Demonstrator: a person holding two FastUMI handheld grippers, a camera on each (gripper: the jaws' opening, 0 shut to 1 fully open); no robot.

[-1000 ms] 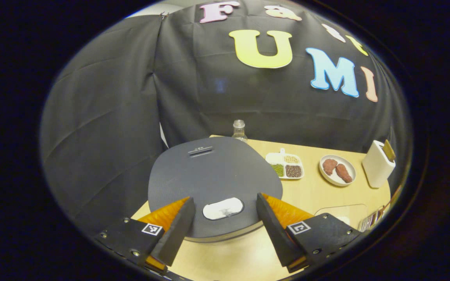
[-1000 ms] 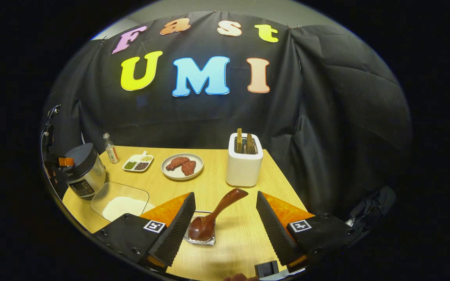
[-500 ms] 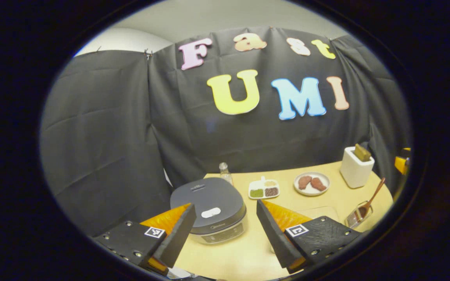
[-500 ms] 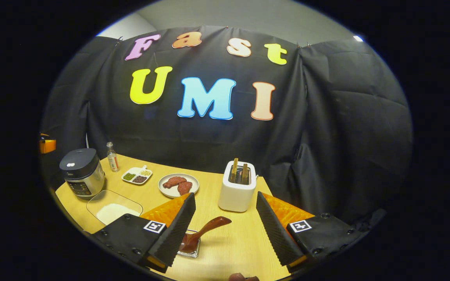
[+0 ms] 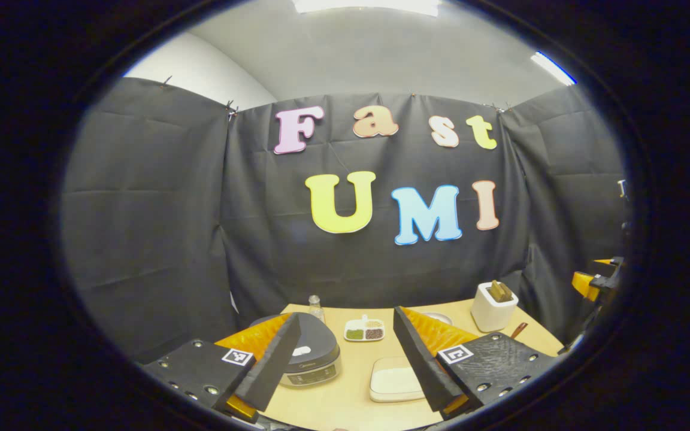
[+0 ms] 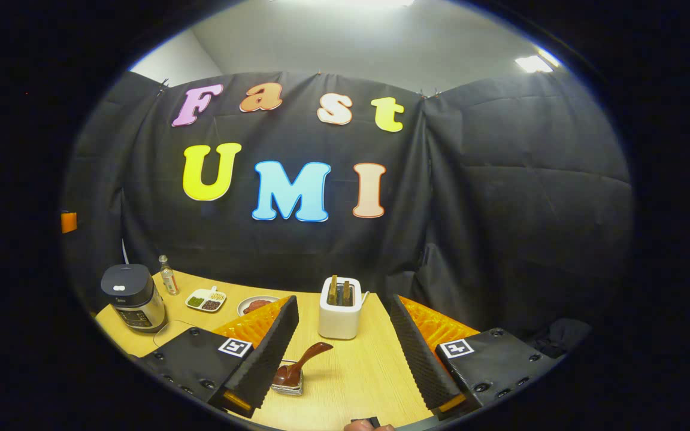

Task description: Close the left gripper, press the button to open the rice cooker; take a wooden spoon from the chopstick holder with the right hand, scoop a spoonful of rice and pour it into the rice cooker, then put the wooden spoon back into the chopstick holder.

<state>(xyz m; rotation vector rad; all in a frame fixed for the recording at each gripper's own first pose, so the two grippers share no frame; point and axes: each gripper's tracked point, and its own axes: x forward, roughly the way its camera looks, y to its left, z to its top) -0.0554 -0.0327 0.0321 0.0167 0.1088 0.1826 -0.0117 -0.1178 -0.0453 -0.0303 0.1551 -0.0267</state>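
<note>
The rice cooker (image 5: 312, 353), lid down, sits on the worktop (image 6: 357, 371) at about 11 o'clock from the left claw (image 5: 345, 362), whose fingers gape wide and hold nothing. The wooden spoon (image 6: 300, 366) rests bowl-down in a small glass dish (image 6: 288, 384), handle slanting toward 2 o'clock, just inside the left finger of the right claw (image 6: 342, 353). That claw is nearer it, likewise wide open and empty, raised well back from the white chopstick holder (image 6: 339, 311) at 12 o'clock.
</note>
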